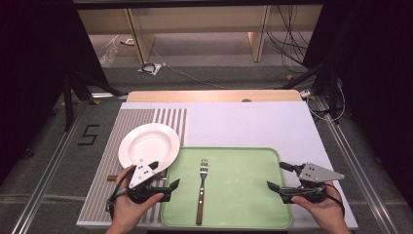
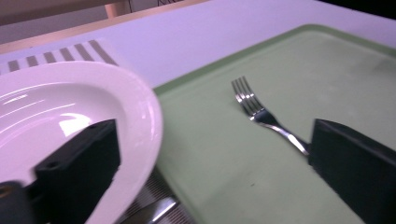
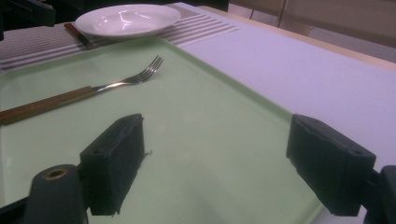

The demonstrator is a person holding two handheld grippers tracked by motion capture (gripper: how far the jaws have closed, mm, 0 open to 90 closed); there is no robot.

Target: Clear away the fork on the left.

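A white plate (image 1: 148, 145) lies on a striped placemat (image 1: 102, 165) and overlaps the left rim of a green tray (image 1: 238, 180). On the tray lies a fork (image 1: 201, 187) with a wooden handle, tines pointing away. My left gripper (image 1: 165, 174) is open at the plate's near edge. In the left gripper view its left jaw stands over the plate (image 2: 56, 107) and its right jaw by the fork (image 2: 254, 109). My right gripper (image 1: 276, 176) is open over the tray's right part, with bare tray (image 3: 196, 116) between its jaws (image 3: 219, 163).
A knife (image 3: 77, 35) with a brown handle lies on the placemat, partly under the plate's near side. The pale table top (image 1: 253, 122) stretches beyond the tray. The floor behind holds cables and dark stand legs.
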